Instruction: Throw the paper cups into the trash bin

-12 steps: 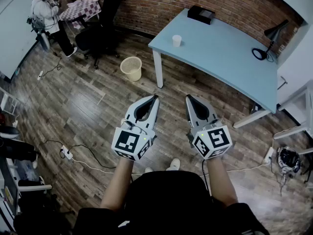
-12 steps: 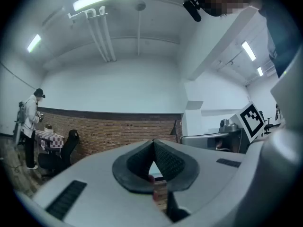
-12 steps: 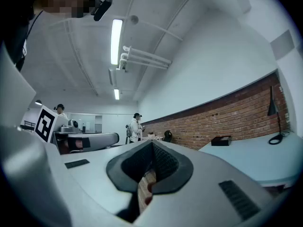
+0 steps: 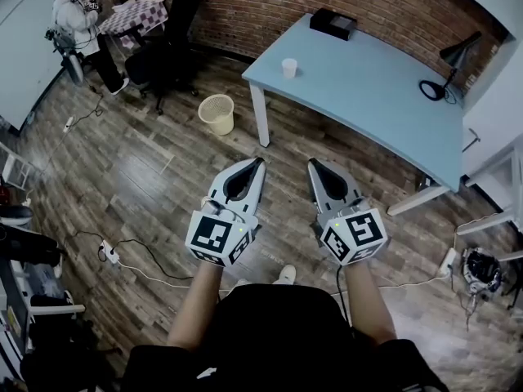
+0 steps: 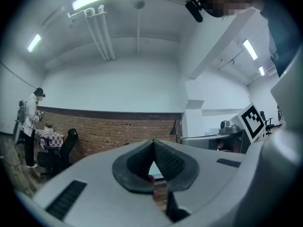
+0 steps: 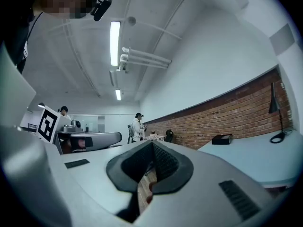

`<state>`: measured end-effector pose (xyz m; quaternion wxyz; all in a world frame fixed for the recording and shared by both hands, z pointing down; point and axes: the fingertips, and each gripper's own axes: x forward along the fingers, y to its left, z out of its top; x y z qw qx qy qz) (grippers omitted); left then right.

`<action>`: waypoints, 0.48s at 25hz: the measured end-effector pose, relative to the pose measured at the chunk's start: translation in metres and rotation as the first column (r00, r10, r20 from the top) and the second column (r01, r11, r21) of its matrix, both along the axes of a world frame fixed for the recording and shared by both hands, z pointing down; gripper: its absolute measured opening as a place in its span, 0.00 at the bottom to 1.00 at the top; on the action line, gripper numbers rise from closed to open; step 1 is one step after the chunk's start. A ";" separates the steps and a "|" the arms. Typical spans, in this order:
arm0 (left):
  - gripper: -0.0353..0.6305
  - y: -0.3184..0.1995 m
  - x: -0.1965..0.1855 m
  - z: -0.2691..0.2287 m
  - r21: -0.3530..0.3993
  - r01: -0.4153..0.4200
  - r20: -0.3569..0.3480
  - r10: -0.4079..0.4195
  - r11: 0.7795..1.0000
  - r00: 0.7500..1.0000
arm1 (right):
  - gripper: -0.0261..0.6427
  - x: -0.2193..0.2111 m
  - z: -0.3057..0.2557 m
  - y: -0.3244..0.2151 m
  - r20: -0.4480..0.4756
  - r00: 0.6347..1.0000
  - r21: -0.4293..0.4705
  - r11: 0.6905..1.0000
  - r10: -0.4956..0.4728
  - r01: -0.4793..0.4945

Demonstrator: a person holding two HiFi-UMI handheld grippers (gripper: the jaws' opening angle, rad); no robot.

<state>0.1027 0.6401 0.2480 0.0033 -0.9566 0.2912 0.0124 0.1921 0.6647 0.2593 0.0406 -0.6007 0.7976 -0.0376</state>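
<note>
A white paper cup (image 4: 289, 68) stands near the left end of the light blue table (image 4: 368, 88) in the head view. The cream mesh trash bin (image 4: 216, 113) sits on the wood floor left of the table's leg. My left gripper (image 4: 260, 161) and right gripper (image 4: 310, 162) are held side by side, level, well short of the table. Both have their jaws shut with nothing between them. The left gripper (image 5: 153, 142) points at the brick wall; the right gripper (image 6: 152, 143) also shows its tips together.
A black box (image 4: 333, 24) and a black desk lamp (image 4: 448, 68) are on the table. Black office chairs (image 4: 167, 51) and a person (image 4: 78, 27) stand at the far left. A power strip and cables (image 4: 110, 256) lie on the floor at the left.
The table, cup and bin have shifted slightly left and up in the head view. Both grippers keep the same pose.
</note>
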 end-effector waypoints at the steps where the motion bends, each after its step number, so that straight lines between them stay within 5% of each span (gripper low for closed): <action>1: 0.06 0.001 0.004 0.001 -0.001 0.002 0.002 -0.002 1.000 1.000 | 0.05 0.004 0.001 0.001 0.002 1.000 -0.001 1.000 -0.004 0.004; 12: 0.06 0.007 0.025 0.011 -0.007 0.027 0.010 -0.027 1.000 1.000 | 0.05 0.030 0.014 0.002 0.005 0.999 -0.003 0.999 -0.032 0.032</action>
